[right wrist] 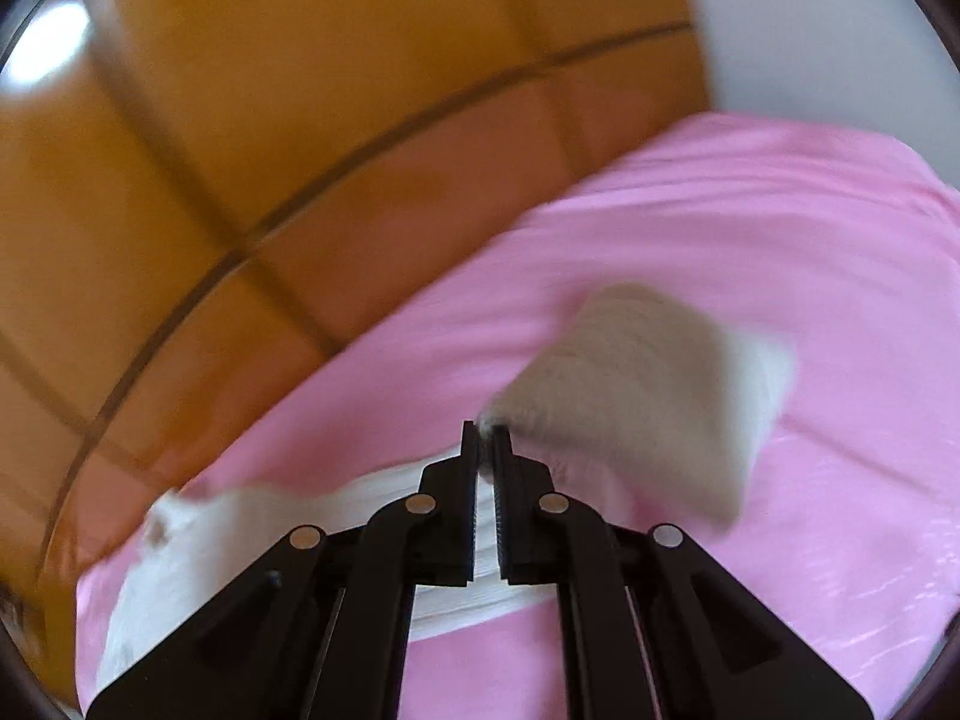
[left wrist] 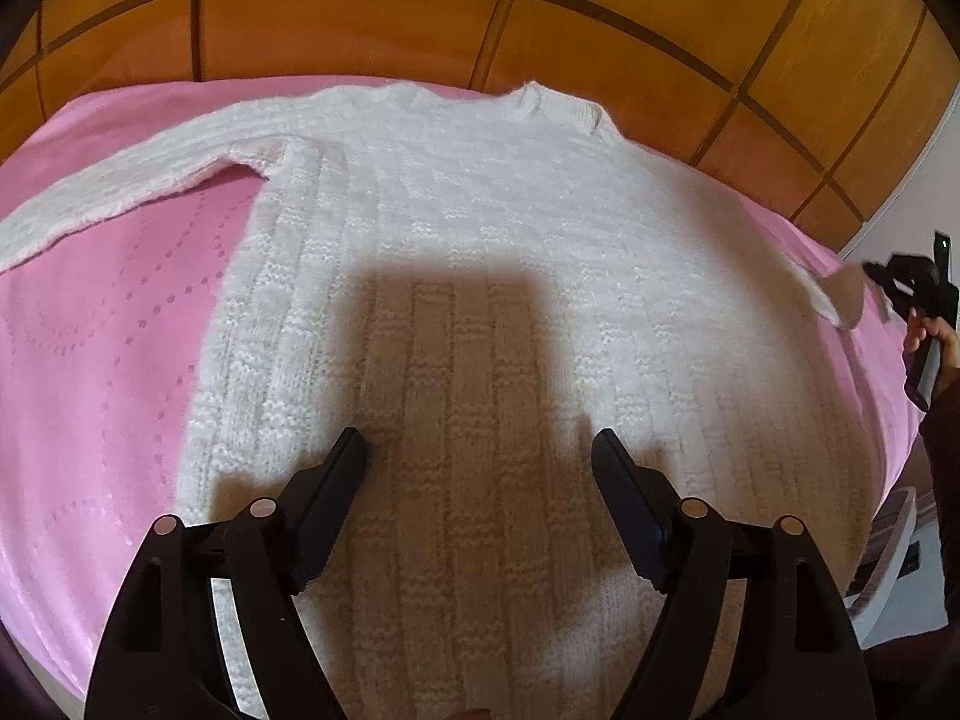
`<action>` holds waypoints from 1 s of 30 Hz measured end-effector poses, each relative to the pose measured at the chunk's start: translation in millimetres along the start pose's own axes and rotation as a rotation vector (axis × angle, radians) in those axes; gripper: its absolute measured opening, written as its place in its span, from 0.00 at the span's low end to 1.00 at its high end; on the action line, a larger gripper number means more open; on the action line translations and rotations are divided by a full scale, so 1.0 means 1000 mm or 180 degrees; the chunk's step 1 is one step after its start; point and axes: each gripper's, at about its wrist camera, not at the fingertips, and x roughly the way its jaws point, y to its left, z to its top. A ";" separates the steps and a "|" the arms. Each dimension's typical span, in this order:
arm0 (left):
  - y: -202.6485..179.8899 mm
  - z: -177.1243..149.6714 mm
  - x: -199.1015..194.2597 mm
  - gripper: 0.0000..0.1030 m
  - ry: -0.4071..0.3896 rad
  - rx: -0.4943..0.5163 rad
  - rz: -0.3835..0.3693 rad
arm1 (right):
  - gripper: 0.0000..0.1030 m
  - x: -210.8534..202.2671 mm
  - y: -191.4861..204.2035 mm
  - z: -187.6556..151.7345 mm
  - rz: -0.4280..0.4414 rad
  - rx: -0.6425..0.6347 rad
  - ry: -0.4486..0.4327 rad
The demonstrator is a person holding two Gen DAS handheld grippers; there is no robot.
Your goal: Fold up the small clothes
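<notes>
Sweater (left wrist: 480, 252), white and knitted, is laid flat on a bed (left wrist: 102, 324) under a pink cover, its neck turned to the far edge by the wooden headboard (left wrist: 420, 18). One sleeve (left wrist: 120, 174) is stretched out flat toward the bed's far left corner. The other sleeve (right wrist: 648, 384) is raised off the cover near the right edge, its cuff pinched in the right tool (right wrist: 485, 441), whose jaws are pressed together on the knit. In the right wrist view the lifted cloth is blurred, so its exact hang cannot be told. The left tool (left wrist: 480, 444) is held over the lower body of the sweater near the hem, with its jaws well apart and nothing between them; whether its tips are touching the knit cannot be told. A hand (left wrist: 936, 342) gripping the right tool is seen at the edge of the left wrist view.

The step in hand is judged to be the first sleeve fold, with the body not yet folded. For the next move, the raised sleeve would need to be carried across and laid flat on the body before being let go. The body may need to be steadied so that it is not dragged along with the sleeve.
</notes>
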 end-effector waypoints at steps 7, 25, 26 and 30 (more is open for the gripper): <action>0.008 0.001 -0.011 0.90 -0.0061 -0.0123 -0.0085 | 0.04 0.028 0.138 -0.056 0.0717 -0.0642 0.0400; 0.010 0.034 -0.026 0.96 -0.0288 -0.0101 0.0113 | 0.72 -0.012 0.194 -0.197 0.1115 -0.1327 0.0792; 0.004 0.039 -0.026 0.95 -0.0296 -0.0051 0.0090 | 0.75 -0.016 0.187 -0.199 0.1038 -0.1355 0.0772; -0.025 0.057 -0.023 0.80 -0.0365 0.0304 0.0108 | 0.80 -0.027 0.151 -0.218 0.0802 -0.1352 0.0782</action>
